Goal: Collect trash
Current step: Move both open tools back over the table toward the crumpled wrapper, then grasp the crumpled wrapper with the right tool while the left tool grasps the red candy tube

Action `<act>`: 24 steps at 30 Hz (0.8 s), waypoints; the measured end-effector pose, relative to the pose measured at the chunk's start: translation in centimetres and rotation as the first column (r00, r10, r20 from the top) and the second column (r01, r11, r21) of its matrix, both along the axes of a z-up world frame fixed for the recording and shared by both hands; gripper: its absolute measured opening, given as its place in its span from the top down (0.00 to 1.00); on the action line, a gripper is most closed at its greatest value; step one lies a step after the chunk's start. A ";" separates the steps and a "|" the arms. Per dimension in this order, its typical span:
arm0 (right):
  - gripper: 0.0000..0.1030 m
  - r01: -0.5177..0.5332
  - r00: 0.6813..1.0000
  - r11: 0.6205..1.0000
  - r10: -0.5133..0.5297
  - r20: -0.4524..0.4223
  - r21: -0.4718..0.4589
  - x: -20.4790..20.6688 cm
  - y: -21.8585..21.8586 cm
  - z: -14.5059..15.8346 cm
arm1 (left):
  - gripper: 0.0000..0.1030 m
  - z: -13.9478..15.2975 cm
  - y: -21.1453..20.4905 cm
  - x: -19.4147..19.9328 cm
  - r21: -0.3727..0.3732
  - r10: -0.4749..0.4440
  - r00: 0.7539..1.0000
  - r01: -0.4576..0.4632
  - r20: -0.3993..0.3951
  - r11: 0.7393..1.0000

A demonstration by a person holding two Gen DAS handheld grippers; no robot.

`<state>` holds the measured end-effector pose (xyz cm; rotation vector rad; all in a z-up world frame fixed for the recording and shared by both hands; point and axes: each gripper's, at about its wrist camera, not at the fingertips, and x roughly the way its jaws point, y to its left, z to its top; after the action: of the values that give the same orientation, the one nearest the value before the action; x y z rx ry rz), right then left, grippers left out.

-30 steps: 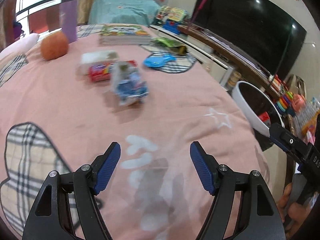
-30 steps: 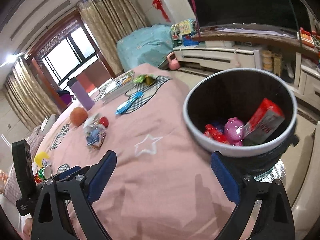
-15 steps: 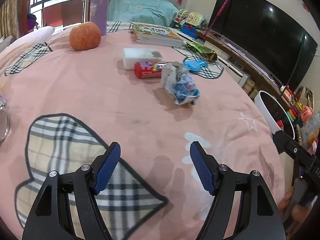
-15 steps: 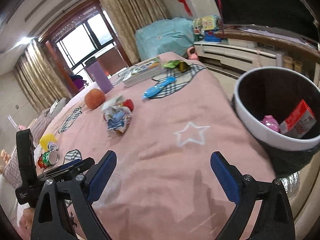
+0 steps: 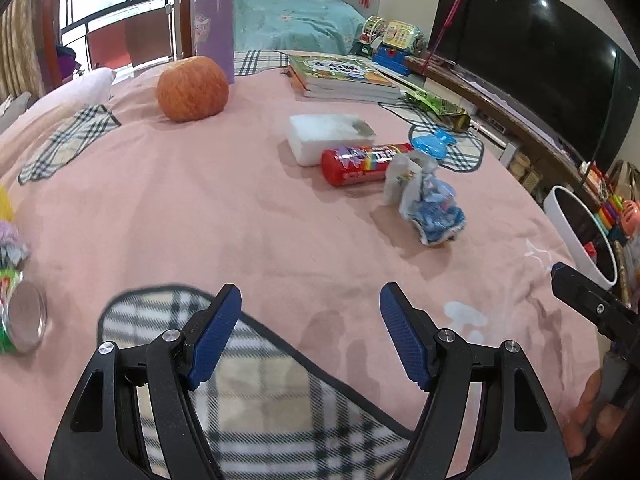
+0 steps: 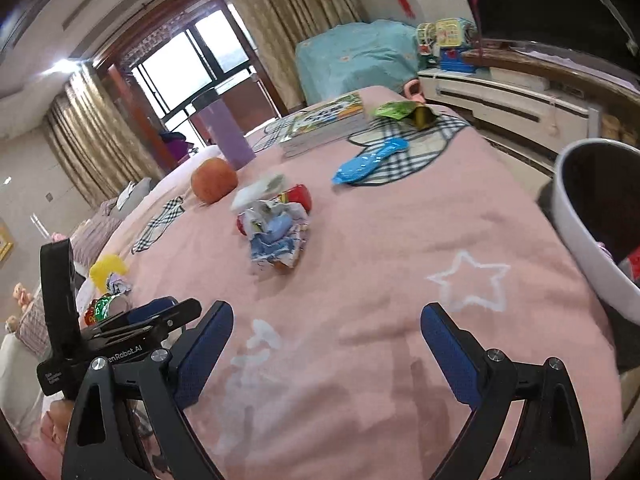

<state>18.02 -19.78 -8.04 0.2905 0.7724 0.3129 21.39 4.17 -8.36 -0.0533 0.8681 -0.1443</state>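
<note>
Though crumpled, blue-and-white wrapper (image 5: 430, 208)

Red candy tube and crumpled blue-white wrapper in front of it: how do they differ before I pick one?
The red candy tube is a smooth, intact cylinder lying on its side; the crumpled wrapper is a wrinkled, shapeless wad. The tube is red with rainbow print; the wrapper is blue and white. The tube lies against the white foam block; the wrapper sits nearer the bin. Both rest on the pink cover, untouched, ahead of the open left gripper.

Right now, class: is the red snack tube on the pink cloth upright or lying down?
Lying down. The red snack tube rests lengthwise on the pink cloth, one end facing the camera.
</note>
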 end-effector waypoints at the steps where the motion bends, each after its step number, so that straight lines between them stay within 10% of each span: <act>1: 0.07 -0.010 1.000 1.000 0.010 0.000 -0.001 0.3 0.4 0.0 | 0.29 0.1 0.1 0.3 0.007 -0.006 1.000 0.006 0.006 1.000; 15: 0.33 -0.078 0.994 0.996 0.081 -0.077 0.039 6.8 4.2 -1.1 | 0.29 0.4 -0.8 6.8 0.110 -0.174 0.985 0.173 0.000 0.979; 18: 0.47 -0.101 0.988 0.993 0.107 -0.111 0.059 8.1 5.0 -1.8 | 0.29 0.3 -1.4 7.7 0.124 -0.214 0.977 0.212 -0.002 0.969; 20: 0.77 -0.122 0.982 0.990 0.130 -0.135 0.071 8.7 5.3 -2.4 | 0.29 0.2 -1.9 8.5 0.131 -0.244 0.970 0.242 0.000 0.961; 24: 0.79 -0.101 0.985 0.993 0.109 -0.135 0.068 8.4 4.7 -2.4 | 0.29 0.1 -2.4 9.6 0.119 -0.280 0.960 0.278 0.001 0.953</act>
<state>26.44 -15.04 -10.41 0.3323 0.9183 0.4194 30.95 1.79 -8.28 0.1827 0.8616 -0.3577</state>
